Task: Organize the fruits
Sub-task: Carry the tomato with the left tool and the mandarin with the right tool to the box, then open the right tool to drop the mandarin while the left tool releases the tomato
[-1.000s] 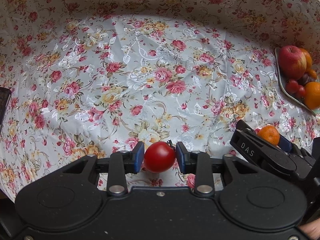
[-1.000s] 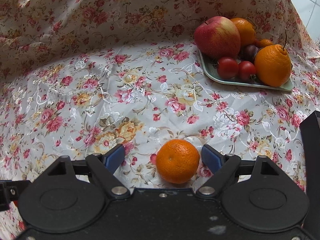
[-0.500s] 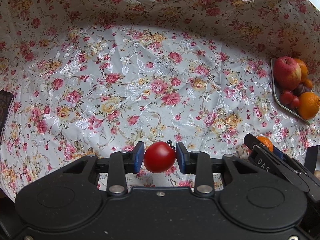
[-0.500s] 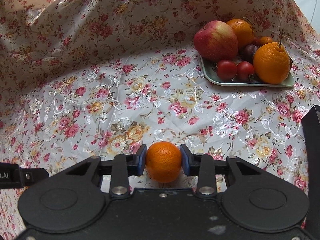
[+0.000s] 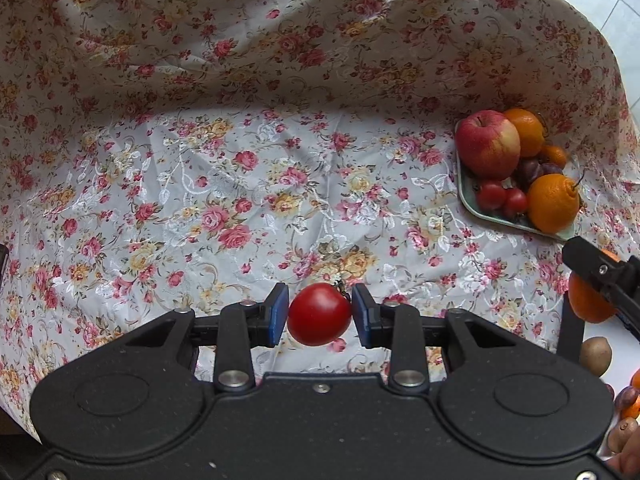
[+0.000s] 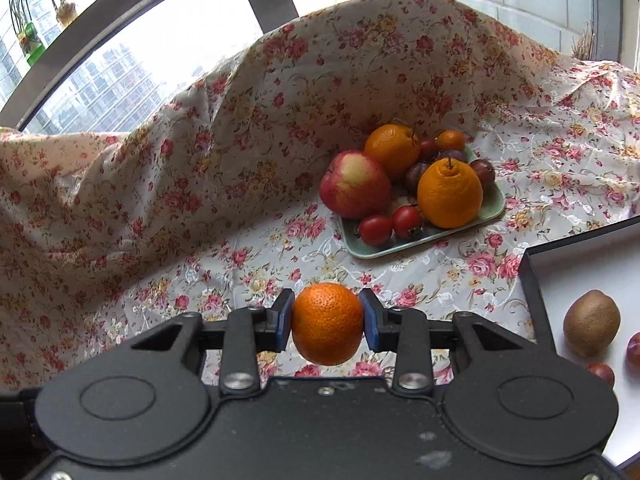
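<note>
Two fruits are lifted together: left gripper point(image 5: 320, 314) clamps the tomato point(image 5: 319, 314), right gripper point(image 6: 327, 322) clamps the mandarin point(image 6: 327, 323), probably for the far green tray point(image 6: 494, 206).

Surface draped in floral cloth point(image 6: 248, 264), bunched up high toward 12 o'clock. Pale green tray point(image 6: 490, 210) sits on the cloth at 1 o'clock in the right wrist view, heaped with fruit. Black-rimmed white box point(image 6: 532, 280) lies on the cloth at 3 o'clock, well apart from the tray.
</note>
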The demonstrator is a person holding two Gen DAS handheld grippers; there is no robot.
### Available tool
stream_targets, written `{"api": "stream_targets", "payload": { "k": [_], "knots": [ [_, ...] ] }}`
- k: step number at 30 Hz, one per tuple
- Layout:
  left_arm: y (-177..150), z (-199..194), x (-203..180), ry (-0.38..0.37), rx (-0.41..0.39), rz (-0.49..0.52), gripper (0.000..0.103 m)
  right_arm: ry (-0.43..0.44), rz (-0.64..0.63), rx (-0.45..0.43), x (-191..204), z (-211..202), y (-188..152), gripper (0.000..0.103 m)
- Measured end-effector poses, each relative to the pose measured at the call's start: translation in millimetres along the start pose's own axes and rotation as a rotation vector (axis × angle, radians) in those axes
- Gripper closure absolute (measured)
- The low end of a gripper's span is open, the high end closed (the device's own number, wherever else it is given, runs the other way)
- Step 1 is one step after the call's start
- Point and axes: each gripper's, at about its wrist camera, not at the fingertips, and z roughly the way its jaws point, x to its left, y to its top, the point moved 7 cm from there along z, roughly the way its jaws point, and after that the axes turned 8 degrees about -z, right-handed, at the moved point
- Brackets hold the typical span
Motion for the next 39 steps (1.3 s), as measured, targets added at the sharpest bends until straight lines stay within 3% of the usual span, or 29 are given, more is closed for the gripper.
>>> {"api": "stream_targets", "payload": {
  "k": [4,9,17,22,30,39],
  "knots": [
    [-10.9,-1.8,-47.6,-0.028,-0.008,0.085,0.060,-0.090,0.052,-0.080,-44.2,-28.1,18.7,0.066],
    [-31.8,-4.5,-114.8,-0.095,0.004,0.189,0.060,-0.208,0.167,-0.115,-113.2,-51.1,31.5,0.066],
    [-68.1,-11.2,-204.8,-0.193,-0.006,0.348,0.060,-0.374,0.292,-0.080,-213.0,-68.8,29.6,0.066],
    [-95.6,-4.6,-239.2,-0.234,0.052,0.401,0.060,-0.454,0.291,-0.081,-250.5,-81.0,22.5,0.066],
    [-129.4,-3.0,-273.1,-0.247,0.066,0.483,0.060,-0.493,0.377,-0.033,-298.0,-90.9,9.6,0.066],
    [-139.8,2.0,-282.2,-0.236,0.068,0.503,0.059,-0.470,0.399,0.001,-311.8,-91.3,7.5,0.064]
  ]
}}
